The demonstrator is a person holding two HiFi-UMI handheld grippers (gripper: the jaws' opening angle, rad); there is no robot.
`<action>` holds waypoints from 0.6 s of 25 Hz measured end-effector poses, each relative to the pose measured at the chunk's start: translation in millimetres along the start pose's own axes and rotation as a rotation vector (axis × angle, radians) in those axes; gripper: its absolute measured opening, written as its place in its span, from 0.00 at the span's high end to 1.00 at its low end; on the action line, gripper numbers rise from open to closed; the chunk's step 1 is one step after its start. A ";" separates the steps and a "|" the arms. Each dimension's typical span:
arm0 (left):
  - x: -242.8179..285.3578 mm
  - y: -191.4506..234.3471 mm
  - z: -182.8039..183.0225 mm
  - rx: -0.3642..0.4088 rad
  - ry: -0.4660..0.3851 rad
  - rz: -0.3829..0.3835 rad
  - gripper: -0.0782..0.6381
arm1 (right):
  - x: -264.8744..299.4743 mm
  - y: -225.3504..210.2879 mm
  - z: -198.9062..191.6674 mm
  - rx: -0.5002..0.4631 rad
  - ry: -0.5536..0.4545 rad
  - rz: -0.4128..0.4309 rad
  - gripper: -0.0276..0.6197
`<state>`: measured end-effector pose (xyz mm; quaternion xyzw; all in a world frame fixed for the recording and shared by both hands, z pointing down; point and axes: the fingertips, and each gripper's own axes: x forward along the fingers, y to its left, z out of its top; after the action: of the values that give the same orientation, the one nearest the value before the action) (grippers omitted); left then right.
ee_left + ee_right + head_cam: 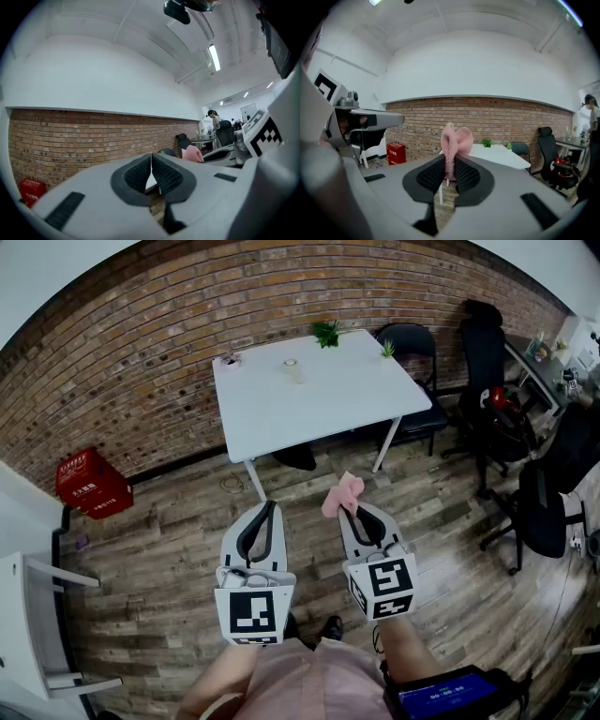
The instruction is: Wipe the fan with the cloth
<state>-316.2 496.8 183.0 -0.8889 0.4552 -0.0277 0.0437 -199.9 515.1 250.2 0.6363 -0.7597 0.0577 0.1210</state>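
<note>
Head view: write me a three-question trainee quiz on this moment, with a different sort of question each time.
1. True or false: the left gripper holds the pink cloth.
2. The wall behind the white table is: A) brick, B) tiled, C) glass.
3. What colour is the crate on the floor?

Key: 1 false; the right gripper is shut on it, and the left gripper is shut on nothing. 2 A. 3 red.
</note>
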 end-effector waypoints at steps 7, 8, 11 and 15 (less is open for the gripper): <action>2.4 -1.3 -2.2 0.007 0.002 -0.001 0.87 | 1.8 -0.9 -3.2 0.004 0.003 0.003 0.88; 2.3 -2.3 -3.0 0.008 0.003 -0.002 0.87 | 1.5 -1.2 -4.1 0.003 0.002 0.004 0.89; 3.2 -4.9 -4.4 0.011 0.008 0.001 0.87 | 0.5 -4.1 -5.7 0.006 0.000 0.001 0.88; 4.9 -10.7 2.7 -0.030 -0.027 -0.008 0.80 | -4.5 -11.9 -1.3 0.033 -0.032 0.008 0.87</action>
<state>-304.5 499.2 181.5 -0.8914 0.4516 -0.0091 0.0363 -187.4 517.6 249.6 0.6361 -0.7630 0.0605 0.0982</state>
